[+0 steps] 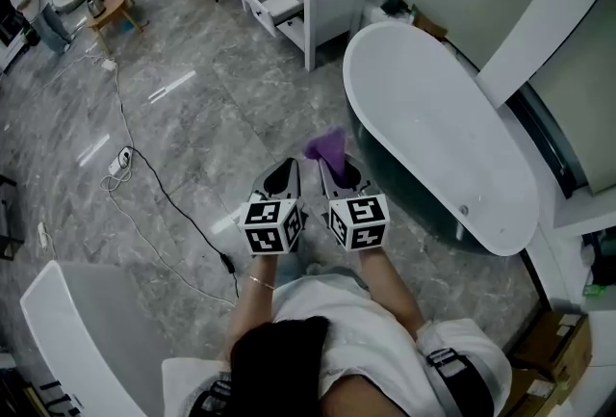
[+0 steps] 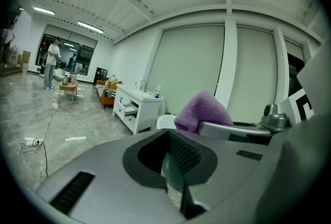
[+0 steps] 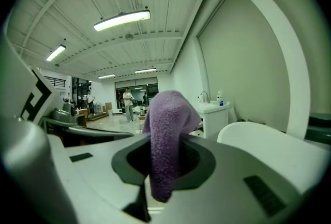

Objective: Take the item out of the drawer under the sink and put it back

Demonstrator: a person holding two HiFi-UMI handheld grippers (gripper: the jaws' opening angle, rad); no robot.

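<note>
Your right gripper (image 3: 164,168) is clamped on the purple cloth (image 3: 166,119), which stands up between its jaws; your left gripper (image 2: 176,171), just beside it, is closed and empty; pinch firmly while carrying the cloth to the open drawer (image 1: 281,4) far ahead, clear of the bathtub (image 1: 433,117).
</note>
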